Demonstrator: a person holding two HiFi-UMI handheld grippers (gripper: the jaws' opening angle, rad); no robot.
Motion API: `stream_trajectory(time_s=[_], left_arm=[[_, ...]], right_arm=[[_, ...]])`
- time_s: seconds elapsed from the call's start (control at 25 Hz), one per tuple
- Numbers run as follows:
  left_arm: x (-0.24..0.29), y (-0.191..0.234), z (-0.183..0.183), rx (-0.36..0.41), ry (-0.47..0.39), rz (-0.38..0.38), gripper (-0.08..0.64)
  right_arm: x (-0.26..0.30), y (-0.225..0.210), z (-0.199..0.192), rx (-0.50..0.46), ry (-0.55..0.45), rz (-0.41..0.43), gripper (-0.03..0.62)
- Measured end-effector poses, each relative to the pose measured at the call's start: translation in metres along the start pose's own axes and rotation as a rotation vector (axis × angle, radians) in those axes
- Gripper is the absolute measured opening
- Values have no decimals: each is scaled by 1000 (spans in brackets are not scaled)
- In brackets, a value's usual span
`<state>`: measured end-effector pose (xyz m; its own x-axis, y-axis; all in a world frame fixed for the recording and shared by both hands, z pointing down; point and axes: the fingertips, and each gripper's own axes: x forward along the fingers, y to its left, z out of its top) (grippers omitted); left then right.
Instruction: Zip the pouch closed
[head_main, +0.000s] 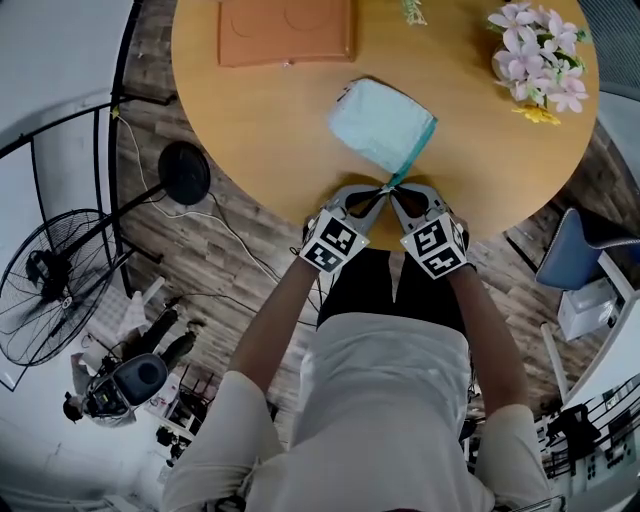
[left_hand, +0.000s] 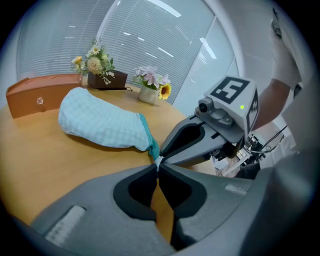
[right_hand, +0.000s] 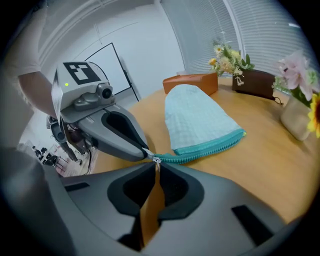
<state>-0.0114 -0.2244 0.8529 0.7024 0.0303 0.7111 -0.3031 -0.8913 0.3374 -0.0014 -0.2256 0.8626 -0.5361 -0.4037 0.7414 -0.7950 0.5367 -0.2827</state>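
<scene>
A light-blue checked pouch (head_main: 378, 122) lies on the round wooden table (head_main: 250, 120), its teal zipper (head_main: 418, 150) along the right edge. The zipper's tail runs off the pouch towards me, to the point where both grippers meet at the table's near edge. My left gripper (head_main: 381, 189) is shut on a small white tab (left_hand: 158, 161) at the tail's end. My right gripper (head_main: 393, 188) is shut on the silver zipper pull (right_hand: 156, 160), tip to tip with the left. In the right gripper view the zipper's teeth (right_hand: 210, 148) look joined along the whole visible length.
An orange-brown case (head_main: 285, 30) lies at the table's far side. Pink flowers (head_main: 540, 55) stand at the far right, and a second bunch (left_hand: 97, 62) stands beside the case. A floor fan (head_main: 50, 285) is at the left, a blue chair (head_main: 580, 250) at the right.
</scene>
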Motion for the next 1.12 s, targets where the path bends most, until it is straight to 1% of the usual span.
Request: stream_trajectory(time_s=[0.08,0.16,0.28,0.44,0.64,0.76,0.96,1.12], left_arm=[[-4,2,4,-45,-19,-5,26],[-8,1,7,-70,-25,-11,25],[-17,-3,13,-74,-18,-16,23],[-29,-10,23,-53,-1,-7,21],[-53,-14,38,-62,0,21,21],[-65,-16,45,-66,1,37,21],[-80,-9,50,-95,-4,90,21],[-90,-4,49,-124,-2,133,21]], right_arm=[[-2,0,2,-4,-8,12,17],[-7,1,5,0,-15,33,11],[-15,6,11,-11,-13,67,6],[-28,8,20,-48,1,105,5],[-49,-6,32,-26,8,103,3],[-59,-9,38,-60,18,106,3],[-72,-26,41,-40,25,87,3],[-81,-37,38,-60,31,82,5]])
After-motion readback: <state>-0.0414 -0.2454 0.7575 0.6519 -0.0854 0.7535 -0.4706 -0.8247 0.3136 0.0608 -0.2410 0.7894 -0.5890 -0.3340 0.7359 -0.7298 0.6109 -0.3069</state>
